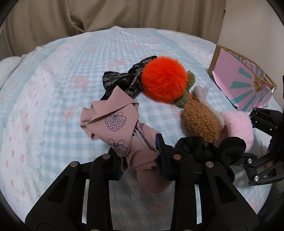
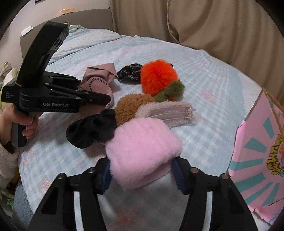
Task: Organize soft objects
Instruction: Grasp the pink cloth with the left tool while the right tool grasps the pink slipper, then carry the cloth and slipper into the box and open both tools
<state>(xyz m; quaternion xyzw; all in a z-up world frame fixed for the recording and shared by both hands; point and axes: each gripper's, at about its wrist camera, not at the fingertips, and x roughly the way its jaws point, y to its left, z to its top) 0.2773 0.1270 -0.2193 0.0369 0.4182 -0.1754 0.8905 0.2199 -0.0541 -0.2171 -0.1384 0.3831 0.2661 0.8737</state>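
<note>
My left gripper (image 1: 140,158) is shut on a dusty-pink printed cloth (image 1: 117,122), which lies folded on the bed ahead of it; it shows in the right wrist view too (image 2: 99,80). My right gripper (image 2: 142,176) is shut on a fluffy pink piece (image 2: 142,151), also in the left wrist view (image 1: 236,128). Between them lie a black scrunchie (image 2: 90,129), a brown fuzzy toy (image 2: 131,106) with a grey ribbed part (image 2: 168,112), an orange pompom (image 1: 163,81) with green fluff (image 1: 182,101), and a black printed cloth (image 1: 120,80).
A pink cardboard box with teal rays (image 1: 243,85) stands open at the right edge of the bed (image 2: 261,154). The checked blue bedspread (image 1: 62,92) covers the bed. Beige curtains (image 1: 124,14) hang behind. The left gripper's body and hand (image 2: 44,99) fill the left.
</note>
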